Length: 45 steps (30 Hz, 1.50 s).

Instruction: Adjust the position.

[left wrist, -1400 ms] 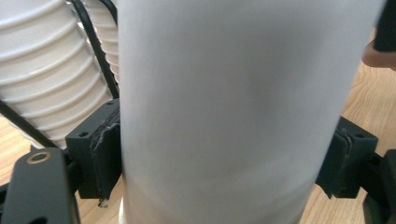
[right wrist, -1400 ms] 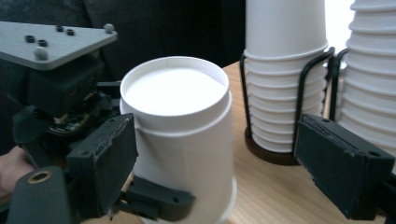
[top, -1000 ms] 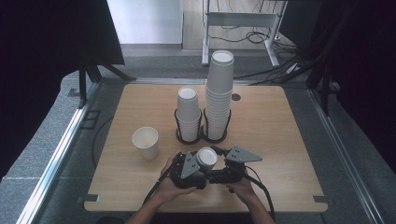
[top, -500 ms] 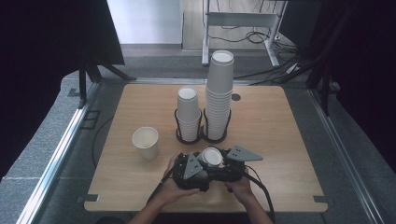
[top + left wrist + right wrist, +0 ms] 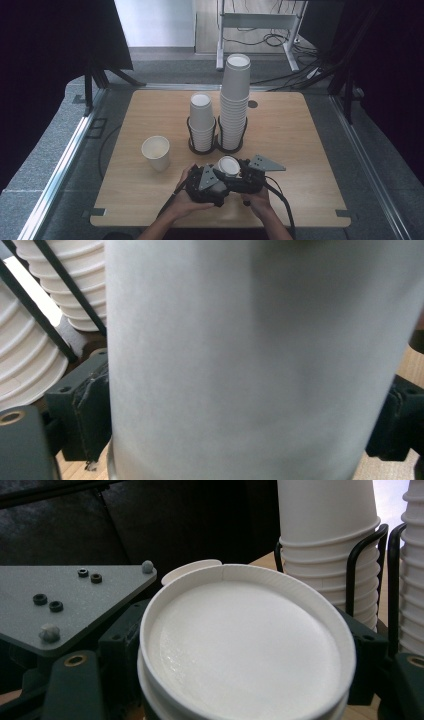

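Observation:
A white paper cup [image 5: 228, 166] is held tilted above the table's front middle, between two grippers that face each other. My right gripper [image 5: 237, 171] is shut on it; its jaws closed a little in the last second. In the right gripper view the cup [image 5: 245, 645] shows a round white end with a second rim nested below, black fingers [image 5: 367, 655] at each side. My left gripper [image 5: 219, 174] has just been opening. In the left gripper view the cup's wall [image 5: 250, 365] stands between its pads [image 5: 82, 410], close to them.
A single white cup [image 5: 156, 151] stands left of the hands. Behind them a black wire holder [image 5: 216, 145] carries a short cup stack [image 5: 201, 120] and a tall one [image 5: 235, 100]. The wooden table [image 5: 305, 135] has bare room at the right.
The cup between the grippers has shifted slightly to the right and shows more of its round end. Both hands have stayed in place.

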Each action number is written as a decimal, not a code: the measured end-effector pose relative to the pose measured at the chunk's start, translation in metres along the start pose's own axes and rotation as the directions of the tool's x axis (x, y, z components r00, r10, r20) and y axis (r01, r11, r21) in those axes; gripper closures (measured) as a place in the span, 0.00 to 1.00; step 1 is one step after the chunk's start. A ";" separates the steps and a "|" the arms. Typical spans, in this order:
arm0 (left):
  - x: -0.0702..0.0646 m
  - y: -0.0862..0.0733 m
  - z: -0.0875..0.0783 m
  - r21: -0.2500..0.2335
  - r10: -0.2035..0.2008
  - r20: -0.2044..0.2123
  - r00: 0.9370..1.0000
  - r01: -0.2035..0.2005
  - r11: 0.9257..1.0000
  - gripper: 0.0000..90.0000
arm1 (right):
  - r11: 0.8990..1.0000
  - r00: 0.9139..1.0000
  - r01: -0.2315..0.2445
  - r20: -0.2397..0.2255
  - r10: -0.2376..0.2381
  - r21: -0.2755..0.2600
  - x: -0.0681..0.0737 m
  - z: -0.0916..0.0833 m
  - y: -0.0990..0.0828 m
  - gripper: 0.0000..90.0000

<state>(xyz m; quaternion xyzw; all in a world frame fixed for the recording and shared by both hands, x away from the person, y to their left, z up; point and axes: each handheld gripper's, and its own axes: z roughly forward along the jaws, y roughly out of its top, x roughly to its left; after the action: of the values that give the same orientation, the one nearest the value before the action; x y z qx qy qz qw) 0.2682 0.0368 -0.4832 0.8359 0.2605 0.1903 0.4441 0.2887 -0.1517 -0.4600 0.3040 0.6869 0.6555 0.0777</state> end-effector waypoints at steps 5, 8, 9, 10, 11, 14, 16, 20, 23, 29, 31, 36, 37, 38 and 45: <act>0.000 0.000 0.000 0.000 0.005 0.007 1.000 -0.005 1.000 0.09 | 1.000 1.000 0.005 -0.001 -0.005 -0.008 0.000 -0.001 0.001 0.27; 0.000 0.000 0.000 0.002 0.007 0.009 1.000 -0.007 1.000 0.11 | 1.000 1.000 0.007 -0.001 -0.007 -0.009 0.000 -0.001 0.001 0.27; 0.000 0.000 0.000 0.009 0.009 0.012 1.000 -0.009 1.000 0.11 | 1.000 1.000 0.011 0.000 -0.011 -0.007 0.000 -0.001 0.001 0.27; 0.000 0.000 0.000 0.009 0.009 0.012 1.000 -0.009 1.000 0.11 | 1.000 1.000 0.011 0.001 -0.011 -0.005 0.000 -0.001 0.001 0.27; 0.001 0.000 0.000 0.012 0.009 0.012 1.000 -0.010 1.000 0.11 | 1.000 1.000 0.010 0.002 -0.010 -0.003 0.000 -0.001 0.000 0.27; 0.001 -0.001 0.000 0.013 0.010 0.015 1.000 -0.010 1.000 0.12 | 1.000 1.000 0.010 0.004 -0.010 -0.001 0.000 0.000 0.000 0.27; 0.001 -0.001 0.000 0.015 0.014 0.017 1.000 -0.014 1.000 0.12 | 1.000 1.000 0.013 0.004 -0.013 -0.001 0.000 0.000 0.000 0.27; 0.001 -0.001 0.000 0.021 0.018 0.013 1.000 -0.019 1.000 0.13 | 1.000 1.000 0.019 0.003 -0.019 0.006 0.000 0.000 0.000 0.26; 0.001 -0.001 0.001 0.027 0.025 0.011 1.000 -0.025 0.999 0.13 | 1.000 1.000 0.028 0.002 -0.028 0.014 0.001 0.000 0.000 0.26; 0.001 -0.001 0.001 0.028 0.025 0.011 1.000 -0.025 0.999 0.13 | 0.999 0.999 0.033 0.003 -0.033 0.016 0.000 0.000 0.000 0.26; 0.001 -0.001 0.001 0.030 0.024 0.013 1.000 -0.025 0.999 0.13 | 0.999 0.999 0.034 0.006 -0.034 0.018 0.001 0.000 0.000 0.26; 0.003 -0.001 -0.001 0.027 0.028 0.004 1.000 -0.029 0.999 0.13 | 0.999 0.999 0.042 0.018 -0.042 0.012 0.003 0.000 -0.001 0.22; 0.003 -0.001 -0.001 0.027 0.028 0.004 1.000 -0.029 0.999 0.13 | 0.999 0.999 0.042 0.018 -0.042 0.012 0.003 0.000 -0.001 0.22; 0.006 0.000 -0.002 0.023 0.022 -0.008 1.000 -0.021 0.999 0.14 | 0.999 0.999 0.041 0.022 -0.041 0.016 0.003 -0.001 0.000 0.18; 0.016 -0.001 -0.006 0.035 0.033 -0.057 0.998 -0.031 0.999 0.14 | 0.999 0.999 0.039 0.028 -0.039 0.025 0.000 -0.004 0.002 0.14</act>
<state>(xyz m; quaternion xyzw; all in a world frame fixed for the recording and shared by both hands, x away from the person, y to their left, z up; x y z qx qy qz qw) 0.2773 0.0504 -0.4793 0.8415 0.2628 0.2169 0.4192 0.2875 -0.1547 -0.4572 0.3007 0.6994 0.6411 0.0965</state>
